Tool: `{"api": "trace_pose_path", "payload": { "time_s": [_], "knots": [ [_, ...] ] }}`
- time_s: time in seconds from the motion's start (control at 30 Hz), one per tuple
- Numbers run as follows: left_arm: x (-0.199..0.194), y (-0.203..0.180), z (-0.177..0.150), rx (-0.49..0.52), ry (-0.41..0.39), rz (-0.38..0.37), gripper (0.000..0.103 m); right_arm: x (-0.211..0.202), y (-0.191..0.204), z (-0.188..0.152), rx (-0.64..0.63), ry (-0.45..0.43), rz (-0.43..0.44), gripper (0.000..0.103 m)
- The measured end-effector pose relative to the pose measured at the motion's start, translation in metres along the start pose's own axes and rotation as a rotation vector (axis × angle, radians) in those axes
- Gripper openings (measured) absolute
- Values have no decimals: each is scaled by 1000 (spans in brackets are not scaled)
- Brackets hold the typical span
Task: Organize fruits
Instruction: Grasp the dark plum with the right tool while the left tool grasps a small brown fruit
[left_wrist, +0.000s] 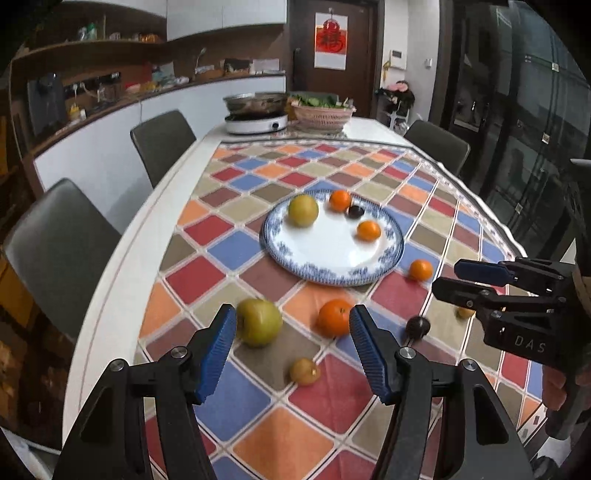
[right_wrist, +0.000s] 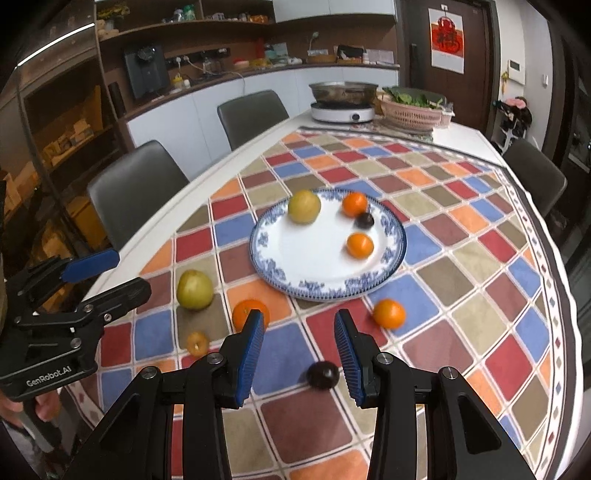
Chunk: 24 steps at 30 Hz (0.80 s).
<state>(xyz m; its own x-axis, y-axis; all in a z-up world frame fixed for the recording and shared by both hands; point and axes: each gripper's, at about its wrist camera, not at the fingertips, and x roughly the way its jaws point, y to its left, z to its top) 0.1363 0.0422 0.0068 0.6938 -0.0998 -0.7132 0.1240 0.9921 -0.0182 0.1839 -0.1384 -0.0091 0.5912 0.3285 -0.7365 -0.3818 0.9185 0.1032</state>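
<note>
A blue-rimmed white plate (left_wrist: 334, 273) (right_wrist: 325, 288) on the checked cloth holds a yellow-green pear (left_wrist: 303, 210), two oranges (left_wrist: 340, 199) (left_wrist: 368, 230) and a dark plum (left_wrist: 355, 211). On the cloth nearer me lie a pear (left_wrist: 258, 322) (right_wrist: 194, 289), an orange (left_wrist: 334, 317) (right_wrist: 245, 312), a small yellow fruit (left_wrist: 304, 372) (right_wrist: 197, 343), a dark plum (left_wrist: 417, 327) (right_wrist: 322, 374) and another orange (left_wrist: 420, 269) (right_wrist: 388, 313). My left gripper (left_wrist: 291, 325) is open and empty above the near fruit. My right gripper (right_wrist: 299, 330) is open and empty, the plum beside its right finger.
A hot-pot cooker (left_wrist: 256, 122) (right_wrist: 343, 109) and a pink basket of greens (left_wrist: 323, 112) (right_wrist: 413, 110) stand at the table's far end. Grey chairs (left_wrist: 55, 251) (right_wrist: 133, 192) line the left side, another chair (left_wrist: 437, 146) the right. Each gripper shows in the other's view (left_wrist: 498, 284) (right_wrist: 74, 288).
</note>
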Motion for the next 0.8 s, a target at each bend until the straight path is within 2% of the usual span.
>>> {"api": "trace_pose_path", "payload": {
  "time_s": [0.37, 0.8],
  "knots": [
    [34, 0, -36, -20, 127, -20, 63, 30, -6, -31, 39, 103, -19, 41],
    [65, -2, -50, -14, 161, -64, 60, 58, -14, -46, 49, 165, -23, 41]
  ]
}}
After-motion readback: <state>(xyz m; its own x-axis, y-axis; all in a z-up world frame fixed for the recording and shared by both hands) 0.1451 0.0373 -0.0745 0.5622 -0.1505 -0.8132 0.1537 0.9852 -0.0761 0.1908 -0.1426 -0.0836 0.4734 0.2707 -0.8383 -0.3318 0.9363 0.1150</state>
